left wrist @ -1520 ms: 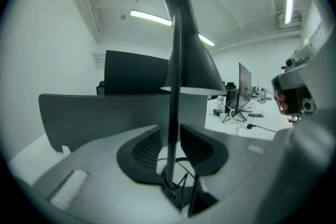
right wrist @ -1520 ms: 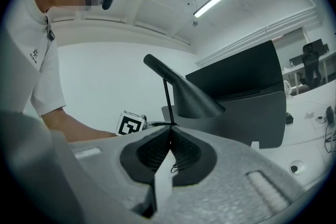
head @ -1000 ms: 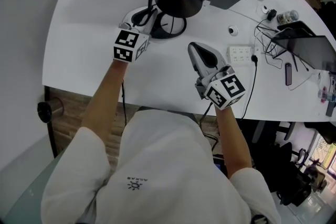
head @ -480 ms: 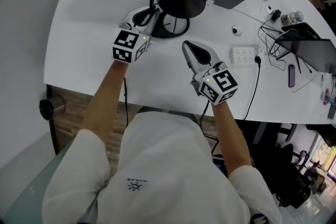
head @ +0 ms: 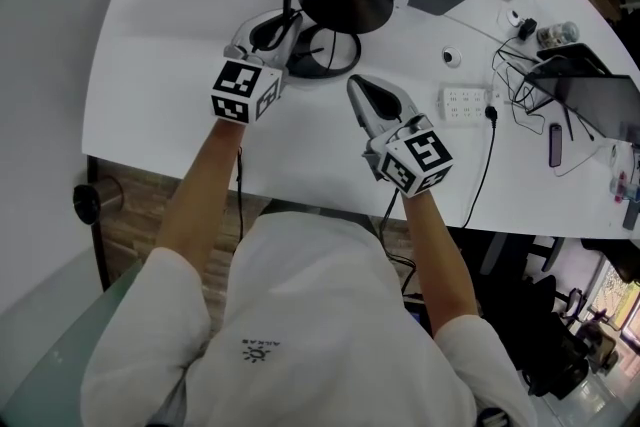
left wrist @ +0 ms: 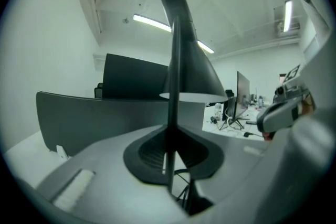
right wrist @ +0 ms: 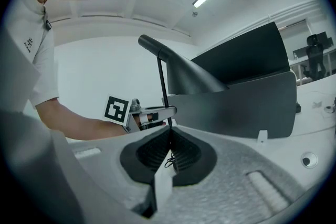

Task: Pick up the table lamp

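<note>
Head view steeply down over desk (head: pixel 150 45) — gripper views low, near table lamp (left wrist: pixel 191 73)

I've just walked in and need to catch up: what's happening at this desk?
A person at the white desk works a hand-held gripper in each hand. The left hand-held gripper is closed on the thin stem of the black cone-shaded table lamp. The lamp's ring base appears to rest on the desk, so the lamp is not yet lifted. The right hand-held gripper sits just to the lamp's right, jaws together and empty.
</note>
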The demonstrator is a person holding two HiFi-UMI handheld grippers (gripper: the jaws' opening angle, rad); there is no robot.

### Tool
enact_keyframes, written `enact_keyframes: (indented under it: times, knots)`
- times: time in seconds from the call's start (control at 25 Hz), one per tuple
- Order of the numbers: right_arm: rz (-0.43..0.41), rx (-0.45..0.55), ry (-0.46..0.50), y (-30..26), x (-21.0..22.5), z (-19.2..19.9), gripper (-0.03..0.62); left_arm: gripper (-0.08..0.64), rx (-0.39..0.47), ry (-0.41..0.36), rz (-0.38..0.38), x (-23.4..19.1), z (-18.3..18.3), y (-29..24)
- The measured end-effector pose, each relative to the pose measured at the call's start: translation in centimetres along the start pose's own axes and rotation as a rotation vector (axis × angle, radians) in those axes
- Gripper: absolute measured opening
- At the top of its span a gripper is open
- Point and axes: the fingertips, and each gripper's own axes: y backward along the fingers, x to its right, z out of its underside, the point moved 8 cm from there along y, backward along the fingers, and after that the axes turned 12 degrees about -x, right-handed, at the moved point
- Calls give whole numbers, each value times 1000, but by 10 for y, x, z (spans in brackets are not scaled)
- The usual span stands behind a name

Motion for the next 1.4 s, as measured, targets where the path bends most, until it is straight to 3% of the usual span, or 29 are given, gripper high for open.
enact_keyframes:
  times: [0.72, 1.4]
  knots:
    - [-32, -16, 32, 1, -13, 9, -2, 35, 55, -2, 87, 35, -21, 37]
    - [-17, 95, 108, 58, -23, -35, -2, 37, 207, -10, 138, 43, -118, 91]
